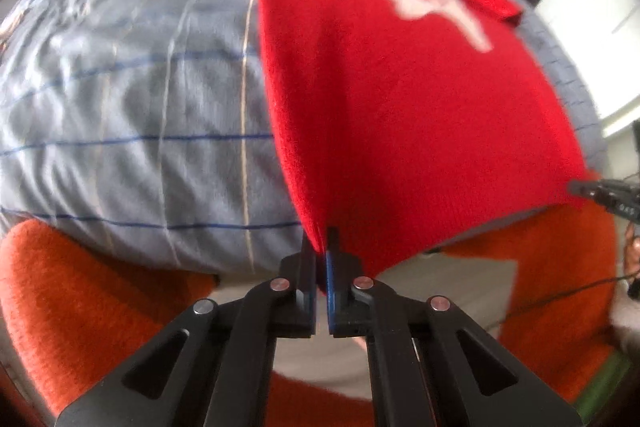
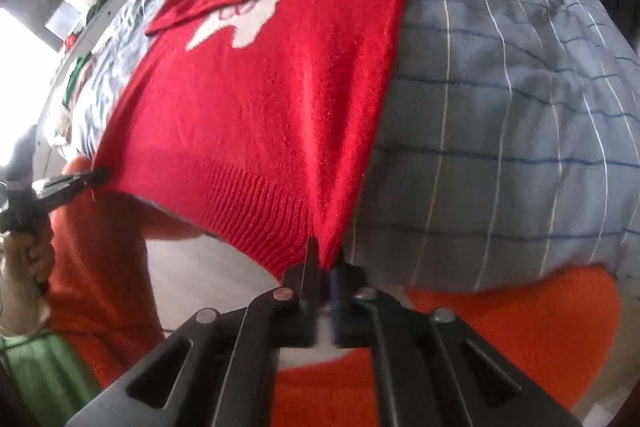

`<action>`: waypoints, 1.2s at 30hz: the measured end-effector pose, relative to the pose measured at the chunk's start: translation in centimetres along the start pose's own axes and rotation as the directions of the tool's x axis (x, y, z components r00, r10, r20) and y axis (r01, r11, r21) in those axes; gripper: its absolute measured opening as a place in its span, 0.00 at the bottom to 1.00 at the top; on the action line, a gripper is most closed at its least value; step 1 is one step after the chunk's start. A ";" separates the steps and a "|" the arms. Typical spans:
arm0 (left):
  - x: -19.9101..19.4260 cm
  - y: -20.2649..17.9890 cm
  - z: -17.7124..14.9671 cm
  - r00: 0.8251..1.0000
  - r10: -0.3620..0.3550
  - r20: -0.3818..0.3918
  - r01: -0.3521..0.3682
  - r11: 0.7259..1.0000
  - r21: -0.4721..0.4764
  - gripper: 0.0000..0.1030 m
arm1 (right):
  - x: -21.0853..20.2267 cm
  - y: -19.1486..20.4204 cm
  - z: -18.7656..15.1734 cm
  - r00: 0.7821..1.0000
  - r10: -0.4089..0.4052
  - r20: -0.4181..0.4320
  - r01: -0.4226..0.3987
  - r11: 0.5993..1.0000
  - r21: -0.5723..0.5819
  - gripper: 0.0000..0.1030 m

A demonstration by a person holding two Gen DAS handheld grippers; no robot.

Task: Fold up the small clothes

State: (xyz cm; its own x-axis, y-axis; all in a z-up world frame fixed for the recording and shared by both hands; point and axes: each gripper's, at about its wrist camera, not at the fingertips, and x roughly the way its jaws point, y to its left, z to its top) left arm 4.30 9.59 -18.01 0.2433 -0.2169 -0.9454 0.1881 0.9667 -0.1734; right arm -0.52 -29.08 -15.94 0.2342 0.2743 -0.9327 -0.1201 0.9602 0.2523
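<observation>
Bed (image 1: 120, 107), grey checked cover. Red sweater (image 1: 380, 107) flat on it, sleeves folded across the top, hem at near edge. My left gripper (image 1: 323, 247) pinches one hem corner, right gripper (image 2: 325, 255) the other. Risk: thin pinch slips, fold goes crooked. Frames blurred; pads' bite hidden.
</observation>
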 end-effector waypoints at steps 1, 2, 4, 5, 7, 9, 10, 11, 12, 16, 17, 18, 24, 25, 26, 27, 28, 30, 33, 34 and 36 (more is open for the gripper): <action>1.1 0.2 0.2 1.000 0.008 -0.021 -0.008 1.000 -0.013 0.01 | 1.1 0.0 0.5 1.000 -0.004 -0.006 0.004 1.000 0.019 0.03; 2.1 0.4 0.5 0.999 0.013 -0.033 -0.014 1.000 -0.028 0.01 | 2.3 -0.7 0.7 1.000 -0.005 -0.014 0.006 0.999 0.039 0.03; 3.1 0.4 1.1 0.999 0.032 -0.036 -0.033 0.999 -0.039 0.01 | 4.6 -1.2 1.2 1.000 -0.009 -0.023 0.011 0.998 0.070 0.03; 3.1 0.3 1.2 0.999 0.041 -0.034 -0.042 0.998 -0.039 0.02 | 5.2 -1.4 1.3 1.000 -0.005 -0.023 0.007 0.996 0.084 0.03; 3.4 -0.1 1.4 0.998 0.052 -0.031 -0.053 0.998 -0.040 0.05 | 5.9 -1.6 1.8 1.000 -0.007 -0.015 0.008 0.995 0.099 0.03; 3.5 -0.7 1.6 0.998 0.049 -0.026 -0.050 0.998 -0.041 0.08 | 5.9 -1.9 1.9 1.000 0.003 -0.004 -0.003 0.993 0.118 0.03; 3.4 -0.8 1.6 0.999 0.040 -0.029 -0.041 0.998 -0.041 0.11 | 5.8 -2.1 1.8 1.000 0.012 0.001 -0.013 0.992 0.123 0.03; 3.1 -0.7 1.3 0.999 0.033 -0.035 -0.034 0.999 -0.036 0.24 | 5.6 -2.3 1.7 1.000 0.030 0.006 -0.031 0.991 0.132 0.05; 2.7 -0.8 1.2 0.999 0.030 -0.041 -0.032 0.999 -0.032 0.43 | 5.1 -2.8 1.1 0.999 0.047 0.006 -0.048 0.989 0.141 0.13; -0.3 -0.8 -0.1 0.998 0.066 -0.021 -0.066 0.998 -0.016 0.61 | 1.4 -3.8 -0.4 1.000 -0.011 -0.002 0.011 0.994 0.112 0.42; -1.3 -0.6 -0.2 0.997 0.076 -0.007 -0.076 0.997 -0.014 0.61 | 0.1 -3.9 -0.4 0.999 -0.053 0.010 0.052 0.995 0.086 0.42; -2.9 -0.3 -0.2 0.995 0.095 0.027 -0.094 0.995 -0.018 0.61 | -2.0 -3.9 -0.4 0.990 -0.132 0.044 0.130 0.991 0.043 0.42; -8.5 0.3 4.2 0.950 0.133 0.281 -0.121 0.991 -0.060 0.80 | -9.7 -0.4 5.2 0.914 -0.257 0.313 0.327 0.924 -0.196 0.50; -8.7 0.5 4.9 0.934 0.136 0.329 -0.119 0.990 -0.070 0.80 | -9.6 1.1 7.0 0.914 -0.219 0.340 0.314 0.915 -0.254 0.51; -8.5 0.5 5.7 0.914 0.147 0.378 -0.124 0.989 -0.083 0.80 | -9.2 2.1 8.6 0.917 -0.175 0.360 0.296 0.902 -0.316 0.51; -8.1 0.6 6.3 0.893 0.170 0.416 -0.141 0.985 -0.099 0.80 | -8.0 3.8 10.6 0.919 -0.130 0.373 0.280 0.880 -0.384 0.51; -7.5 0.3 6.7 0.883 0.188 0.430 -0.154 0.982 -0.113 0.80 | -6.9 4.7 12.1 0.921 -0.103 0.377 0.272 0.861 -0.430 0.51; -5.9 0.6 6.8 0.877 0.199 0.437 -0.148 0.978 -0.148 0.80 | -3.5 6.4 15.6 0.936 -0.078 0.344 0.249 0.838 -0.485 0.50; -4.5 1.9 5.2 0.863 0.215 0.457 -0.141 0.971 -0.191 0.80 | 2.1 8.0 20.1 0.955 -0.085 0.285 0.229 0.823 -0.519 0.49; -3.9 1.9 4.1 0.863 0.237 0.447 -0.160 0.966 -0.203 0.80 | 3.4 8.7 20.9 0.952 -0.101 0.288 0.245 0.816 -0.524 0.47; -2.7 2.4 3.2 0.883 0.276 0.379 -0.206 0.955 -0.216 0.78 | 5.9 9.2 22.4 0.951 -0.109 0.289 0.250 0.823 -0.510 0.47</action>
State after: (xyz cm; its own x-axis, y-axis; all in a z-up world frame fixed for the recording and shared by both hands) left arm 7.09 12.10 -14.98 0.6277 0.0237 -0.7781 -0.0757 0.9967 -0.0307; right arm 21.36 -17.43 -13.31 0.5151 0.1712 -0.8399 -0.5323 0.8319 -0.1569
